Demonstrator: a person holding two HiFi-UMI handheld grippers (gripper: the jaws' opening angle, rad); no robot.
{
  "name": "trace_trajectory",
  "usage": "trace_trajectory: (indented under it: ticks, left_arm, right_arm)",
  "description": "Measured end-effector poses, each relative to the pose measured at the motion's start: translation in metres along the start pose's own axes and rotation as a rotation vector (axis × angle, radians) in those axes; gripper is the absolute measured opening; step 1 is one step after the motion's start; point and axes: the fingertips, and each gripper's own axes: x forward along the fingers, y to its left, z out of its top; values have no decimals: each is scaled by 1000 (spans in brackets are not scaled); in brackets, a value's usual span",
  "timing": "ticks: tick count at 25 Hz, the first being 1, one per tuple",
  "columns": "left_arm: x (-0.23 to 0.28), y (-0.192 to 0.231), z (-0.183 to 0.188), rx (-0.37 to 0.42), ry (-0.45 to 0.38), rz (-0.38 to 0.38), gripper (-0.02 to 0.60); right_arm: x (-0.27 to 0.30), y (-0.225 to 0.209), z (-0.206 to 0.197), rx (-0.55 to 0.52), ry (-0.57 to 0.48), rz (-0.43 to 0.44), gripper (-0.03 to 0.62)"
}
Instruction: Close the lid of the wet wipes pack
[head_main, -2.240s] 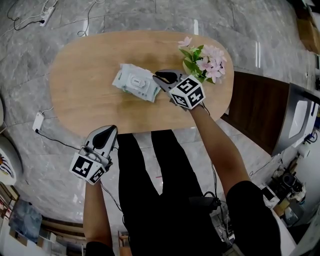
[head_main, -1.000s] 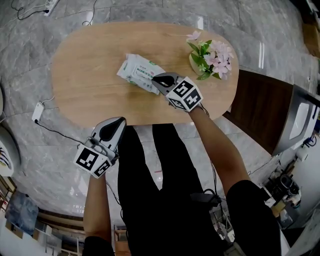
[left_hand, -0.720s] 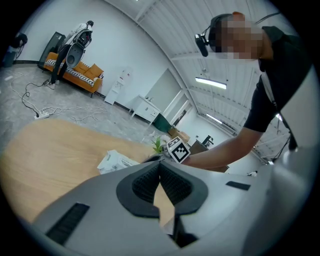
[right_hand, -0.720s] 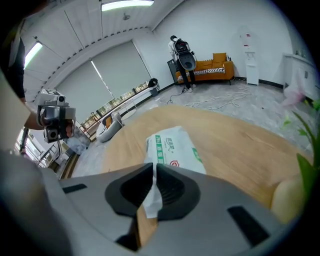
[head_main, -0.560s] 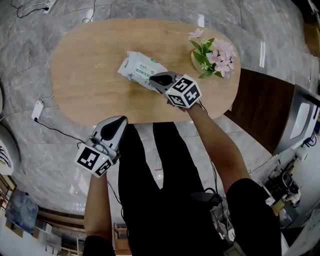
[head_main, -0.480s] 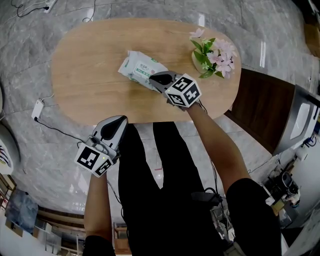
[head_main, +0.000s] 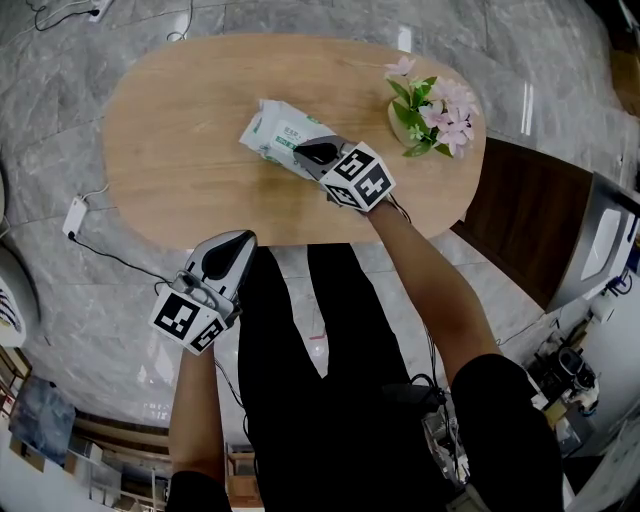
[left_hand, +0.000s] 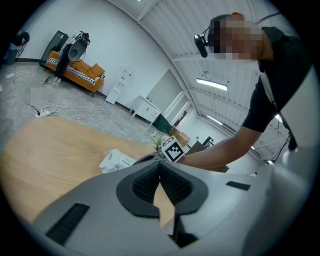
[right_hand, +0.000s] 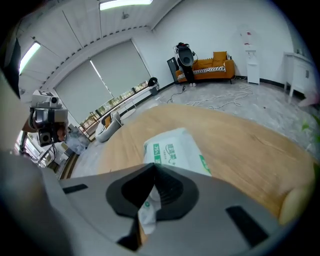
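The wet wipes pack is white with green print and lies slanted on the oval wooden table. It also shows in the right gripper view and small in the left gripper view. My right gripper is shut, with its tips over the pack's near right end. From its own camera, the jaws meet and the pack fills the gap below them. The lid is hidden under the gripper. My left gripper is shut and empty, held off the table's front edge.
A vase of pink flowers stands at the table's right end, close behind my right gripper. A cable with a white adapter lies on the marble floor to the left. A dark wooden cabinet stands to the right.
My right gripper has crept left and forward onto the pack's end. The pack now lies turned, print side showing. The left gripper has hardly moved.
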Motion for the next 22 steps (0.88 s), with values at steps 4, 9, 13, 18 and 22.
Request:
trace_trajectory:
  ticks: [4,9,13,18,22]
  left_arm:
    - [-2,1,-2,-9,-4,0,15]
    - [-3,2,-4,-16,-1,3,15]
    - [-4,4,-3,-15,-3,6,15]
    - [-5,7,-1,-16,-7,10,15]
    - [-3,5,-2,-17,-6,5,15]
  right_arm:
    - [5,-1,-2,3,34,-14,12]
    - [10,-2,-5,-5,84,-38,11]
    - [14,-3,-6,-13,111,-54,11]
    - [16,-4,-6,-38,131,-79,11]
    - [17,-4,-8,-62,158,-92,10]
